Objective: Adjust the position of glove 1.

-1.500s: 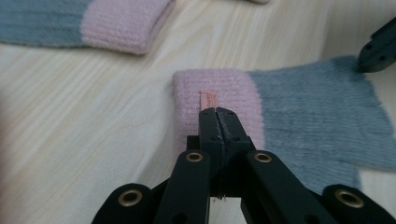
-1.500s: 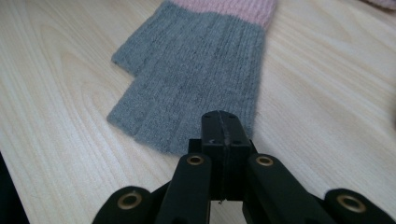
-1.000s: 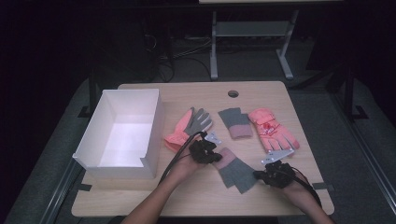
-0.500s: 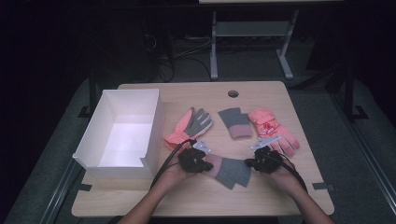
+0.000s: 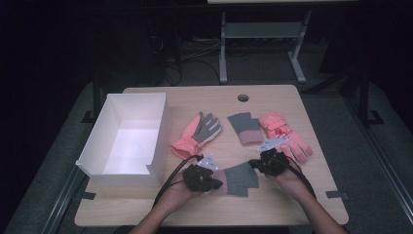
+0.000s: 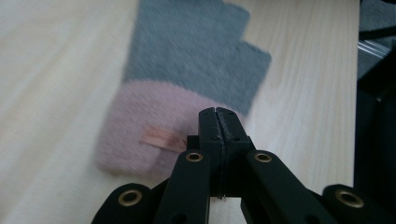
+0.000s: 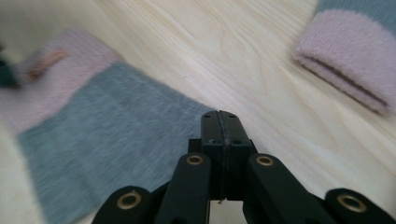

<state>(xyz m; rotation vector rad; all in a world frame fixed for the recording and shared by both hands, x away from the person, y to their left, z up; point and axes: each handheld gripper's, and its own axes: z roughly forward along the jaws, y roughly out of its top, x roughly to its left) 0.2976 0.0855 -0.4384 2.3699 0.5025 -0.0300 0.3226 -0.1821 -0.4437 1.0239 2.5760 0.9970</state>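
A grey mitten with a pink cuff (image 5: 238, 179) lies flat near the table's front edge, between my two grippers. My left gripper (image 5: 215, 184) is at its cuff end; in the left gripper view (image 6: 218, 114) the jaws are shut, tips over the pink cuff (image 6: 140, 135). At the mitten's grey end is my right gripper (image 5: 254, 168). In the right gripper view (image 7: 219, 116) its jaws are shut at the edge of the grey knit (image 7: 102, 140). I see no cloth pinched between either pair of jaws.
A white open box (image 5: 92, 161) stands at the left. Behind the grippers lie a pink and grey glove (image 5: 199, 132), a second grey mitten (image 5: 245, 129) and a pink glove (image 5: 285, 136). A round hole (image 5: 243, 98) is near the table's far edge.
The right gripper has come in from the front right to the mitten's grey end. The left gripper has moved down and left to the cuff end. The mitten has turned to lie crosswise.
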